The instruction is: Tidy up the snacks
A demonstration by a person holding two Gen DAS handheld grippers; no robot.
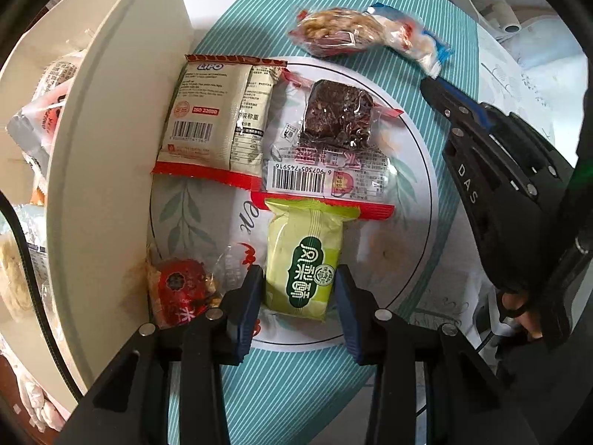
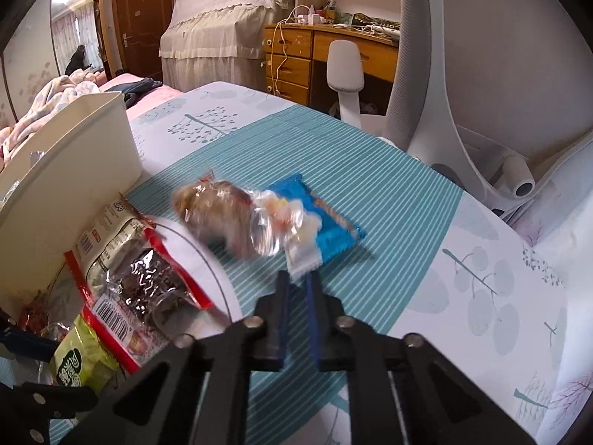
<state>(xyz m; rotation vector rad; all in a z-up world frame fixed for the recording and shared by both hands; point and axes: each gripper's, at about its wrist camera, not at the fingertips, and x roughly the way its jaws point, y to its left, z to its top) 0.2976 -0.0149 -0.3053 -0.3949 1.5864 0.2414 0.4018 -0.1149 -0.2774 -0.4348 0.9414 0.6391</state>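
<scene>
Pointing straight down, my left gripper (image 1: 299, 278) is shut on a green snack pack (image 1: 302, 259) that lies on the printed white circle of the tablecloth (image 1: 407, 193). My right gripper (image 2: 298, 276) is shut on the white crimped end of a clear-wrapped snack (image 2: 281, 226), which rests on a blue packet (image 2: 330, 222). Beside that snack lies a brown nut pack (image 2: 218, 218). In the left wrist view the right gripper (image 1: 430, 85) reaches in from the right to the clear-wrapped snack (image 1: 407, 40). A white storage box (image 1: 111, 148) with snacks inside stands at the left.
A cream and red pack (image 1: 218, 115), a dark bar in clear wrap (image 1: 333, 137) and a red round snack (image 1: 181, 289) lie near the box. A white chair (image 2: 481, 74) stands at the table's far right edge. A hand (image 1: 519, 311) holds the right gripper.
</scene>
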